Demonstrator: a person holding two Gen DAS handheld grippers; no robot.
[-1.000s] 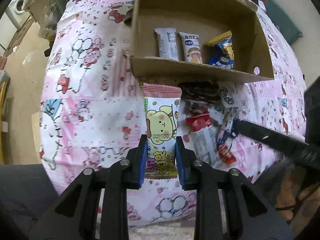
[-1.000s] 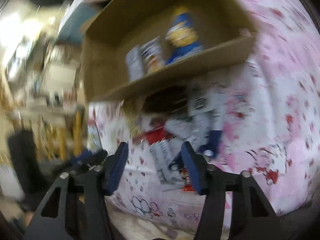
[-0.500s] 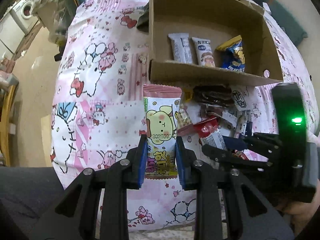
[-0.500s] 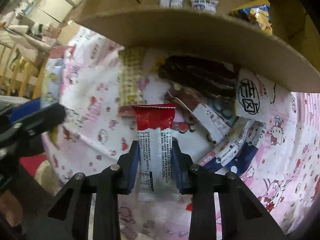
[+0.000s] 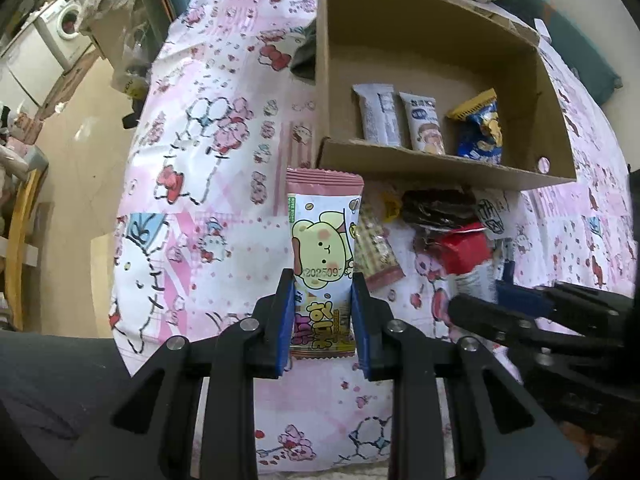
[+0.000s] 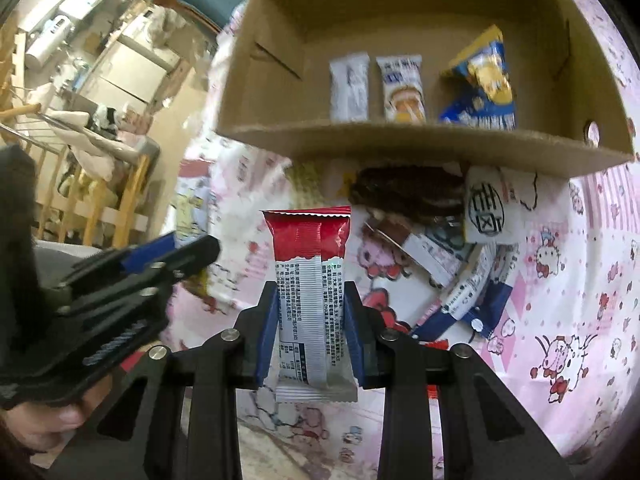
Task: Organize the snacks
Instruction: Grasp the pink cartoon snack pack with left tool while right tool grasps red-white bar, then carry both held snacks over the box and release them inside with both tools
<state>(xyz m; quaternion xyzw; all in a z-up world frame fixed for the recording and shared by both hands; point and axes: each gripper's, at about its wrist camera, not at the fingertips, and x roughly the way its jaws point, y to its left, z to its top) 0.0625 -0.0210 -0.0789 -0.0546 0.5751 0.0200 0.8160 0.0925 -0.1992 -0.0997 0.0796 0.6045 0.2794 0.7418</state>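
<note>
My left gripper (image 5: 322, 312) is shut on a pink snack packet with a yellow bear (image 5: 323, 236), held upright above the bed. My right gripper (image 6: 309, 320) is shut on a red and white snack bar (image 6: 308, 276), held upright; it also shows in the left wrist view (image 5: 464, 246). A cardboard box (image 5: 440, 162) lies ahead of both with three snacks in it: a white bar (image 5: 378, 114), a second white bar (image 5: 422, 122) and a blue and yellow bag (image 5: 478, 128). A pile of loose snacks (image 6: 440, 216) lies in front of the box.
Everything rests on a bed with a pink cartoon-print sheet (image 5: 208, 160). The bed's left edge drops to the floor, where a washing machine (image 5: 60, 28) stands. A wooden rack (image 6: 100, 200) stands left of the bed. The left gripper's body (image 6: 100, 292) is close on the right gripper's left.
My right gripper has lifted the red and white bar off the pile and pulled back from the box. The left gripper has kept hold of the pink packet, shifting slightly.
</note>
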